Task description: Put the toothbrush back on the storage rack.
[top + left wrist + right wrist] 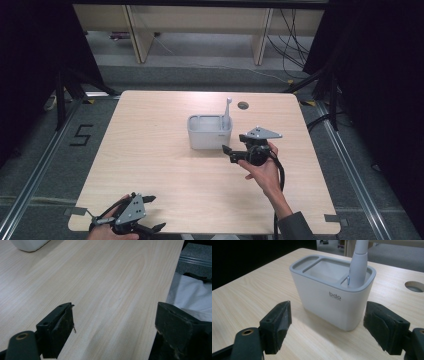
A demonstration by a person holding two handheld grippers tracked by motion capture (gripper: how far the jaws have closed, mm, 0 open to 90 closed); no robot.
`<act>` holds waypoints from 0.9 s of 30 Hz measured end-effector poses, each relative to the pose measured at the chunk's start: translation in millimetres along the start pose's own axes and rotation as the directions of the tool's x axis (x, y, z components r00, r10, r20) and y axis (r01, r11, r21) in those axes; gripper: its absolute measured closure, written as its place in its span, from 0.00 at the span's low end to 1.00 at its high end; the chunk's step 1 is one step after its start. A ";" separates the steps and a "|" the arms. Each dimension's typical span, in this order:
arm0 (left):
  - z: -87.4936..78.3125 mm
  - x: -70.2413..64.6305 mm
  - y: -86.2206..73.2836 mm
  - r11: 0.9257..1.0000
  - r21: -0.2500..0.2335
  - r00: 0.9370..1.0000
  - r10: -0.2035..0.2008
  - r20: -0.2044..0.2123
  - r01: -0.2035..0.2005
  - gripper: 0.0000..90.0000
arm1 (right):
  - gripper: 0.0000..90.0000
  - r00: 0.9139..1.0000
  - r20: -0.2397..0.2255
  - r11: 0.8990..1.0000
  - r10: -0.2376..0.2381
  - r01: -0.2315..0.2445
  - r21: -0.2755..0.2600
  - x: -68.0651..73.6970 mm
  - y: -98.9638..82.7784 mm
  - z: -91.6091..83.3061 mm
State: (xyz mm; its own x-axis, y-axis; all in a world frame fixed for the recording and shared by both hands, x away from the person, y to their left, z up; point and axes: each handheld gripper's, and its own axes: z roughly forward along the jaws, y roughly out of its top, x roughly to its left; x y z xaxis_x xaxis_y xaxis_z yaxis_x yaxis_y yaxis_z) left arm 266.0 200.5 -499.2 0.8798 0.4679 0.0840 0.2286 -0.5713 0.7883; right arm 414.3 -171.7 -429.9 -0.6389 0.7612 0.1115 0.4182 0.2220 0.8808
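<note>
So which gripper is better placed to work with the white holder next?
Right. The right gripper sits open beside the white holder with the utensil handle in it; the left gripper waits open at the table's near edge.

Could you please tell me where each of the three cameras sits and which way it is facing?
High view: above the near table edge, looking forward and down; both forearms, left gripper, right gripper.
Left gripper view: rides the left gripper, looking low across bare wood; its open fingers.
Right gripper view: rides the right gripper, facing the holder with the brush; its open fingers.
Shared: the holder and the table hole appear in the high and right gripper views.
</note>
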 end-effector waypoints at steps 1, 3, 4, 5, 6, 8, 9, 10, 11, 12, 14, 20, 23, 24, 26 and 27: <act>0.0 -0.4 -0.1 1.000 -0.001 1.000 0.000 -0.004 0.000 0.16 | 0.25 1.000 -0.001 1.000 0.013 -0.013 0.001 1.1 -1.3 -0.4; -0.3 0.7 -0.1 1.000 0.009 1.000 0.010 -0.002 -0.010 0.16 | 0.25 1.000 0.002 1.000 0.012 -0.012 0.005 1.6 -4.3 -2.0; -0.6 0.7 0.4 1.000 0.015 1.000 0.007 -0.002 -0.007 0.16 | 0.25 1.000 -0.006 1.000 0.001 -0.001 0.017 0.7 -5.6 -3.5; -0.3 0.7 0.1 1.000 0.009 1.000 0.009 -0.002 -0.009 0.16 | 0.25 1.000 0.005 1.000 -0.020 0.020 0.012 -0.3 -6.7 -3.4; -0.4 0.6 0.1 1.000 0.010 1.000 0.011 -0.001 -0.011 0.16 | 0.25 1.000 -0.004 1.000 0.010 -0.010 0.010 1.3 -8.8 -3.5; -0.3 0.6 -0.2 1.000 0.011 1.000 0.011 0.001 -0.011 0.16 | 0.25 1.000 -0.006 1.000 -0.015 0.015 0.008 0.1 -11.4 -4.3; -0.3 0.6 0.1 1.000 0.014 1.000 0.007 0.000 -0.007 0.16 | 0.25 1.000 0.006 1.000 -0.025 0.025 0.019 -0.3 -12.6 -5.7; -0.4 0.6 0.2 1.000 0.014 1.000 0.005 -0.002 -0.005 0.16 | 0.25 1.000 -0.005 1.000 -0.003 0.003 0.016 1.1 -14.4 -5.2; -0.5 0.4 0.2 1.000 0.013 1.000 0.007 -0.004 -0.007 0.16 | 0.25 1.000 0.004 1.000 -0.006 0.006 0.026 1.0 -16.5 -6.4; -0.4 0.6 -0.1 1.000 0.010 1.000 0.010 -0.001 -0.010 0.16 | 0.25 1.000 0.002 0.999 0.012 -0.012 0.034 1.8 -18.4 -7.3; -0.4 0.7 -0.1 1.000 0.010 1.000 0.011 0.000 -0.011 0.16 | 0.24 1.000 0.009 0.999 0.003 -0.003 0.035 1.5 -22.1 -7.9; -0.3 0.7 0.0 1.000 0.010 1.000 0.009 -0.002 -0.009 0.16 | 0.24 1.000 -0.002 0.998 0.008 -0.008 0.055 0.0 -32.8 -12.1; -0.4 0.6 -0.1 1.000 0.010 1.000 0.010 -0.002 -0.010 0.16 | 0.24 1.000 0.013 0.998 -0.006 0.005 0.065 -0.2 -35.4 -16.2; -0.4 0.6 -0.1 1.000 0.010 1.000 0.010 -0.003 -0.009 0.16 | 0.24 1.000 -0.002 0.998 0.003 -0.003 0.056 0.6 -36.8 -15.6; -0.6 0.6 0.3 1.000 0.013 1.000 0.007 -0.005 -0.007 0.16 | 0.24 1.000 0.006 0.998 -0.004 0.004 0.060 1.4 -38.7 -17.4; -0.4 0.6 0.0 1.000 0.009 1.000 0.009 -0.004 -0.009 0.16 | 0.24 1.000 0.007 0.997 0.027 -0.027 0.073 4.2 -40.2 -18.6</act>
State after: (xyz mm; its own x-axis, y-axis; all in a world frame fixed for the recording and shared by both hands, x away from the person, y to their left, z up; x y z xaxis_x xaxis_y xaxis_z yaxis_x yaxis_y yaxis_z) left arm 266.3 201.1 -498.9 0.8803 0.4650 0.0935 0.2241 -0.5815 0.7821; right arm 382.8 -188.8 -456.3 -0.6230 0.7710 0.1319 0.4813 0.2450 0.8416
